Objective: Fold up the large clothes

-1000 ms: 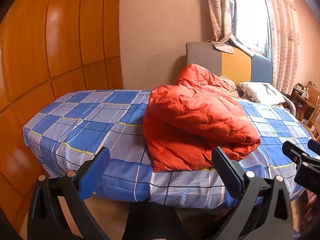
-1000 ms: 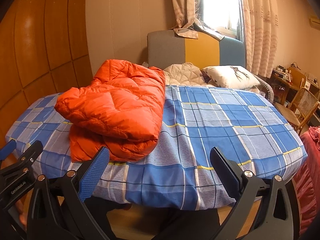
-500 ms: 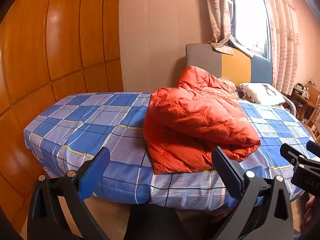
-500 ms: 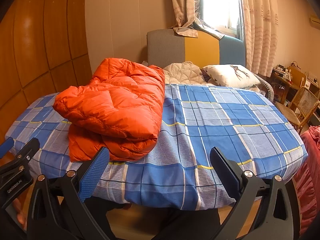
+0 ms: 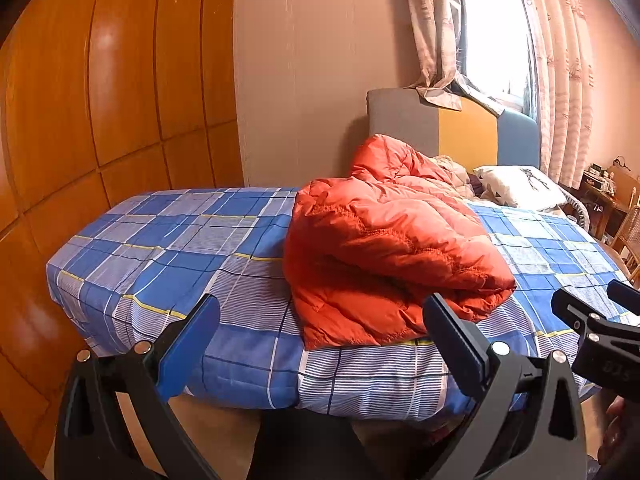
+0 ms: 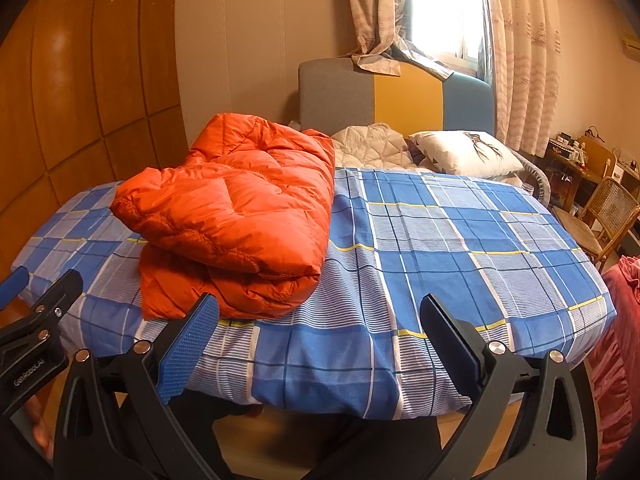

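Blue-padded fingers (image 5: 200, 332) of both grippers stand spread wide, holding nothing, short of a bed's near edge.

On the bed (image 5: 168, 256), blue plaid sheet, lies an orange puffer jacket (image 5: 384, 248), folded into a thick bundle, long axis running away toward the headboard (image 6: 396, 92). It sits ahead and slightly right of the left gripper (image 5: 320, 336), ahead and left of the right gripper (image 6: 320, 332). Both look about equally near.

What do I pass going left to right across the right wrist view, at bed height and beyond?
Wooden wall panels → orange puffer jacket → bare blue plaid bedspread → wicker chair → red fabric at the frame edge.
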A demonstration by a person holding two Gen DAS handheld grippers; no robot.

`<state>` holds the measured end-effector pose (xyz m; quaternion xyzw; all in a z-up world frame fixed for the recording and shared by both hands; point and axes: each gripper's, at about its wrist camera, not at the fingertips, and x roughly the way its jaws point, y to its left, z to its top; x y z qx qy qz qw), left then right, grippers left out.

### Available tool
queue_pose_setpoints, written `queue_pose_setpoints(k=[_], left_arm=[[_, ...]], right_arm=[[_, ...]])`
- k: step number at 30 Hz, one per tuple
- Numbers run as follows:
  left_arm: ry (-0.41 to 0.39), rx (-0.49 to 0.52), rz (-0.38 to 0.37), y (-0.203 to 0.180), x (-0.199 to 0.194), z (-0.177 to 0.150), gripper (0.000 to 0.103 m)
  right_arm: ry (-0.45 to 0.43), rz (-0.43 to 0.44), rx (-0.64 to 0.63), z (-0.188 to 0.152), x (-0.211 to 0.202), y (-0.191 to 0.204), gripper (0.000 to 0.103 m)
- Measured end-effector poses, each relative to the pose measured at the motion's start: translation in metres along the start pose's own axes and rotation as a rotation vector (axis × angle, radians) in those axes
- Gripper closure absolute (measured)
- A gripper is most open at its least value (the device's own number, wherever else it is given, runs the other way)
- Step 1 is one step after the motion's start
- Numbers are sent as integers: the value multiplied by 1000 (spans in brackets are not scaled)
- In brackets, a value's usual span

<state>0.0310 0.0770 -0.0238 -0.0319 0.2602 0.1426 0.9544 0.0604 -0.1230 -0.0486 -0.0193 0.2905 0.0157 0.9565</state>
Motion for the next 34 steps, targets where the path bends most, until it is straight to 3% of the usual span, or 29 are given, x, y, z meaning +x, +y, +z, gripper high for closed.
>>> queue_pose_setpoints(k=[20, 34], left_arm=[[-7, -12, 4, 2, -2, 1, 2], [89, -61, -10, 13, 26, -4, 2]], right_arm=[[29, 18, -1, -5, 4, -1, 3], [106, 19, 30, -10, 27, -17, 3]])
